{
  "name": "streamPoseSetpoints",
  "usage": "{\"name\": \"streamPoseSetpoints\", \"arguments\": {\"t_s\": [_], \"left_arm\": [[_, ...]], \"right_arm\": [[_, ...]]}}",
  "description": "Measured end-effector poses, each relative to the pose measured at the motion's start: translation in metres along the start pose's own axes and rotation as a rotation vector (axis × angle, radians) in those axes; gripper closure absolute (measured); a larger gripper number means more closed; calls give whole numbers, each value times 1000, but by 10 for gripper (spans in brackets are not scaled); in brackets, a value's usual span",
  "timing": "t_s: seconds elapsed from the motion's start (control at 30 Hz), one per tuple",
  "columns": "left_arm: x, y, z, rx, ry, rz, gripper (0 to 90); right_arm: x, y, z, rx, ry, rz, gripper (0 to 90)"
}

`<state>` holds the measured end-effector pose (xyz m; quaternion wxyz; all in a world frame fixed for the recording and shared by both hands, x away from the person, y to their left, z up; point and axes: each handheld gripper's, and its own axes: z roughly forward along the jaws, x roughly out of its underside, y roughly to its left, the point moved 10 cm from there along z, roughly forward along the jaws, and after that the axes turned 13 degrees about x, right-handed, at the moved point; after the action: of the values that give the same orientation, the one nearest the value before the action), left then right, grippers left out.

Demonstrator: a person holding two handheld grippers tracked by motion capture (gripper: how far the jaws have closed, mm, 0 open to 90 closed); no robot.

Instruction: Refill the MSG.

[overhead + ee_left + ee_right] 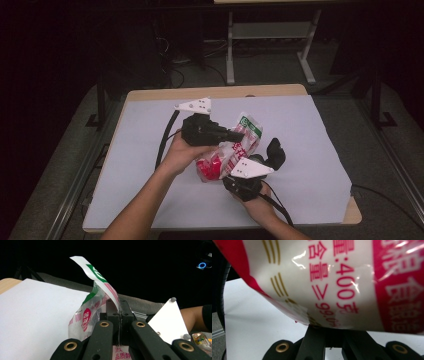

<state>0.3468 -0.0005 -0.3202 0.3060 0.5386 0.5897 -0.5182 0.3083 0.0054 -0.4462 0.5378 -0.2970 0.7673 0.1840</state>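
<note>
Dark room beyond, grey carpeted floor with the legs of a white metal frame at twelve o'clock. Wooden-edged table topped by a large white paper sheet across nearly all of it.

At about ten o'clock from the table's middle, left gripper, black with a white three-cornered plate, jaws pressed together on the upper edge of a clear plastic bag with red, white and green print (the pinched film stands up between the jaw tips in the left gripper view). Bag held up off the sheet at the table's centre, green-marked end toward one o'clock, red end toward seven; red printed characters and digits legible on its skin; contents not discernible through the print.

At five o'clock, right gripper, jaws closed under the bag's lower side, clamped on its film there.
</note>
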Motion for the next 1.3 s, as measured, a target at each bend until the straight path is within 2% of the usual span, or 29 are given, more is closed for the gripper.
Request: {"name": "streamPoseSetpoints", "arguments": {"t_s": [0.2,0.4,0.53,0.77,0.97,1.3], "left_arm": [[-1,2,3,25,10,-35,900],[-2,4,7,50,30,-46,900],[-3,4,10,70,32,-47,900],[-3,4,14,100,21,-46,900],[-5,4,18,127,30,-44,900],[-3,7,21,135,38,-61,900]], "right_arm": [[-2,1,-1,20,-9,-14,900],[-3,1,-2,32,-17,-21,900],[-4,1,-4,49,-25,-38,900],[-2,-2,-7,68,-7,-34,900],[-1,-4,-10,80,-9,-34,900],[0,-2,-10,77,-5,-35,900]]}}
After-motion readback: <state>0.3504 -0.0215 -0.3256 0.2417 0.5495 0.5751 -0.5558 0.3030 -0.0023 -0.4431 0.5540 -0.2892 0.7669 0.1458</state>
